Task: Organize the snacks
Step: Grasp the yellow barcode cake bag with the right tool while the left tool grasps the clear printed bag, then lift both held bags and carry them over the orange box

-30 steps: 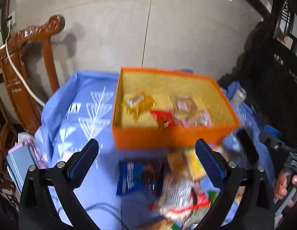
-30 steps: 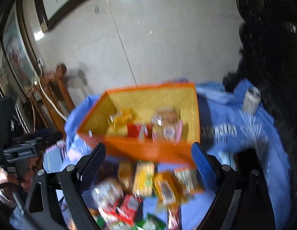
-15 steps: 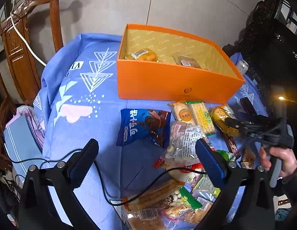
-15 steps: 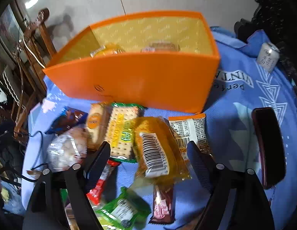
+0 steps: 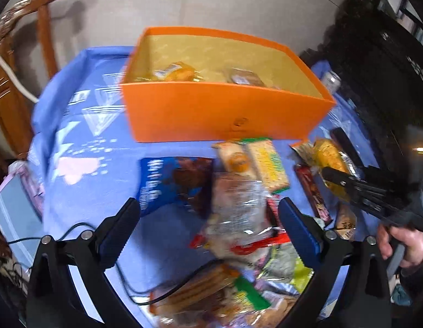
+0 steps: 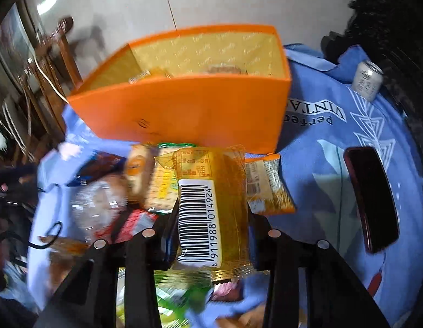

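Left claw: released, wide apart, empty, over the snack pile on the blue-clothed worktop. Blue chocolate snack bag at 11 o'clock from it, clear crinkly pack dead ahead between the fingers, not touched as far as visible. Blurry here, details of lower packs unreadable.

Orange box at 12 o'clock from left claw, open top, a few wrapped snacks already inside near the back wall.

Right claw: clenched on yellow barcode snack pack, fingers pressing both long sides. Pack's long axis running 6 to 12 o'clock, along the fingers, far end pointing straight at the box. Same pack seen from left view at 2 o'clock, right claw on it.

Orange box at 12 o'clock from right claw, near wall just beyond pack's far end. Judged next: lift over near wall, forward, drop in. Right hand nearer, already loaded. Risk: pack's leading edge catching the near wall if kept low.

Orange-trimmed wafer pack at 1 o'clock, just beside held pack. Dark phone at 3 o'clock, drink can at 2 o'clock, well apart.
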Motion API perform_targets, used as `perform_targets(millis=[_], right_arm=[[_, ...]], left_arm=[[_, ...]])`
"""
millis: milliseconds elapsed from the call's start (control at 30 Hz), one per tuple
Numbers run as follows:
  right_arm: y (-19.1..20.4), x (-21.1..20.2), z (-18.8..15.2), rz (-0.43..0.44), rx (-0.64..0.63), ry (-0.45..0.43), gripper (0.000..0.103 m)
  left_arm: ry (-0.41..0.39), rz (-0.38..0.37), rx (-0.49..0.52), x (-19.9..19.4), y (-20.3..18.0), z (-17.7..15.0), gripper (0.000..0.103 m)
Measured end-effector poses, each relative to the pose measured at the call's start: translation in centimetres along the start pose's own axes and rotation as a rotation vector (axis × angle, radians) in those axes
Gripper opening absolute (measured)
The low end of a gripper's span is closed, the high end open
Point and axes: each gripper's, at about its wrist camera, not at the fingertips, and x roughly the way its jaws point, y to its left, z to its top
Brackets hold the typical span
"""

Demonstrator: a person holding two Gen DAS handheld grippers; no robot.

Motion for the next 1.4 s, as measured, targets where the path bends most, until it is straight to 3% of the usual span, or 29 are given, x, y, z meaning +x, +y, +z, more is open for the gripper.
perform_targets(millis=[267,567,600,667,700,733,800,900,1400], right_arm=[[0.1,-3.7,-2.6,0.015,0.07,-0.034,0.04],[0.2,-4.1,-3.6,0.038,0.107,-0.035,0.041],[0.2,-4.1,-3.6,0.041,0.109,-0.036,0.041],[0.1,-4.0,-3.7,0.04,0.113,-0.036,0.041],[0.1,-3.9,-3.7,0.039,0.115,-0.037,0.041],[0.0,-4.0,-3.7,0.042,0.122,-0.04,0.041],[-0.1,-4.1,-3.8,0.043,0.13,-0.045,0.041],[0.0,-4.3,-3.9,0.042,0.129,-0.05,0.041],[1.7,-6.5,-2.4,0.065,0.085,-0.106,0.041]], left_arm=[[0.061,-0.049,0.077,4.2,-3.9,-0.4,0.099],[0.157,-0.035,0.072,8.2,-3.9,-1.0,0.099],[0.166,-0.044,0.073,8.6,-3.9,-1.0,0.097],[0.188,-0.047,0.075,9.5,-3.7,-1.3,0.08],[0.178,-0.07,0.065,9.4,-3.5,-1.2,0.062],[0.173,-0.084,0.053,9.2,-3.3,-0.9,0.054],[0.156,-0.079,0.072,8.5,-3.5,-0.8,0.051],[0.124,-0.081,0.102,7.2,-4.0,-1.0,0.05],[-0.046,-0.046,0.043,-2.3,-1.5,0.3,0.05]])
